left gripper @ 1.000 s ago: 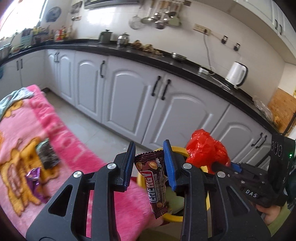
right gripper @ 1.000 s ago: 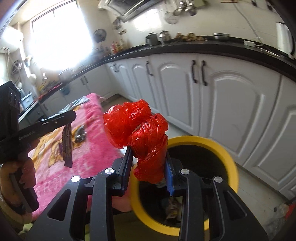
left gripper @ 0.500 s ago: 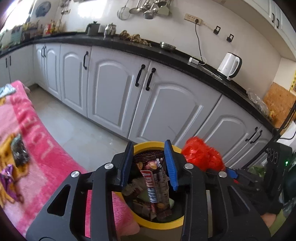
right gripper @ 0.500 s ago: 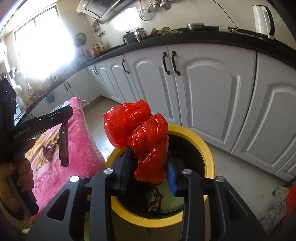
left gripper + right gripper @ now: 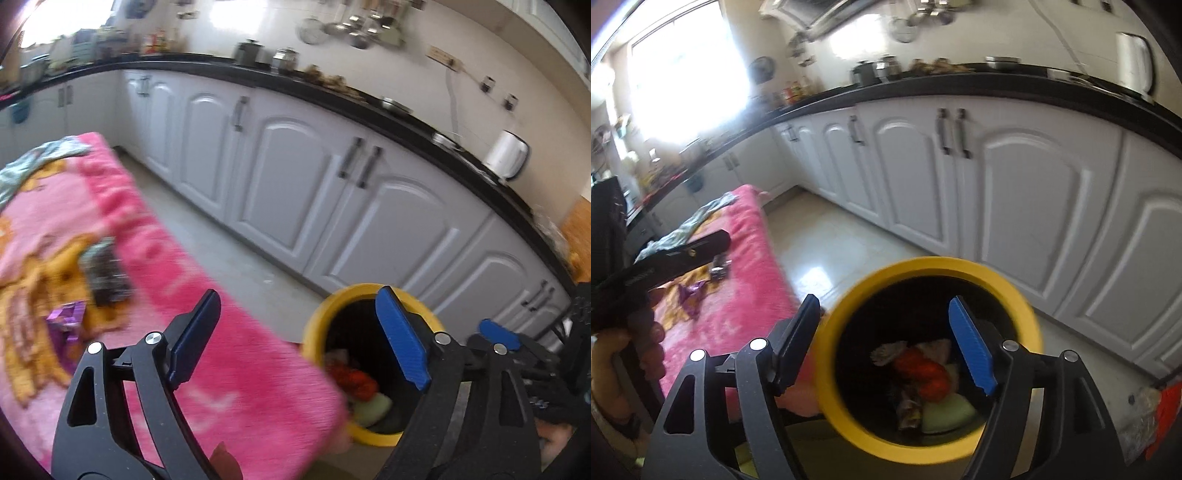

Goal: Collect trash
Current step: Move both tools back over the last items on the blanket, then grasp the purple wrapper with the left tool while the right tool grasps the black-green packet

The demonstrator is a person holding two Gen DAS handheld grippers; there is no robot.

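Observation:
The yellow-rimmed trash bin [image 5: 1027,306] stands on the floor beside the pink blanket [image 5: 229,354]; it also shows in the left wrist view [image 5: 314,325]. Inside it lie the red plastic bag [image 5: 923,373], a snack wrapper [image 5: 908,406] and other scraps. My right gripper [image 5: 886,347] is open and empty just above the bin. My left gripper [image 5: 299,336] is open and empty over the blanket's edge, left of the bin. A dark wrapper [image 5: 105,269] and a purple wrapper [image 5: 66,321] lie on the blanket.
White cabinets [image 5: 295,192] under a black counter [image 5: 332,99] run along the far side, with a strip of tiled floor [image 5: 827,251] between them and the blanket. A kettle [image 5: 506,155] stands on the counter. A crumpled cloth [image 5: 40,158] lies at the blanket's far end.
Both grippers opened and dropped their loads into the bin: the left the snack bar wrapper, the right the red bag. The left gripper has swung left toward the blanket.

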